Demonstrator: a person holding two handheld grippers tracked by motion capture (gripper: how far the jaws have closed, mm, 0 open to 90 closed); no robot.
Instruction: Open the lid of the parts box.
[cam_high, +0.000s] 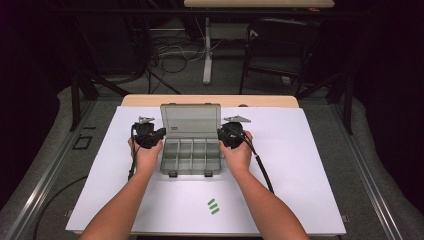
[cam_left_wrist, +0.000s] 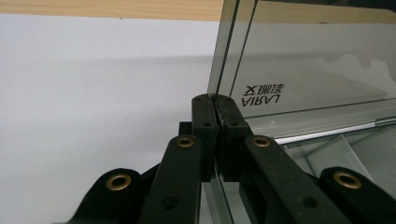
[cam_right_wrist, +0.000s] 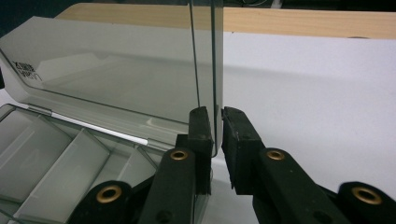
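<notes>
Left gripper view, hand-held gripper (cam_left_wrist: 215, 105) pinching lid edge (cam_left_wrist: 223, 56)

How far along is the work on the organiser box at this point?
Done: the lid stands raised and the box shows bare compartments. In hand: the left gripper is clamped on the lid's side edge, while the right gripper straddles the opposite edge with a gap beside one pad. Left: probably letting go fully; nothing has been put in the compartments.

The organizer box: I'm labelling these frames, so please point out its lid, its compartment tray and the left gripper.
lid (cam_high: 190, 118), high view, middle of the raised panel
compartment tray (cam_high: 191, 172), high view, front wall
left gripper (cam_left_wrist: 215, 99), left gripper view, between the fingertips
</notes>
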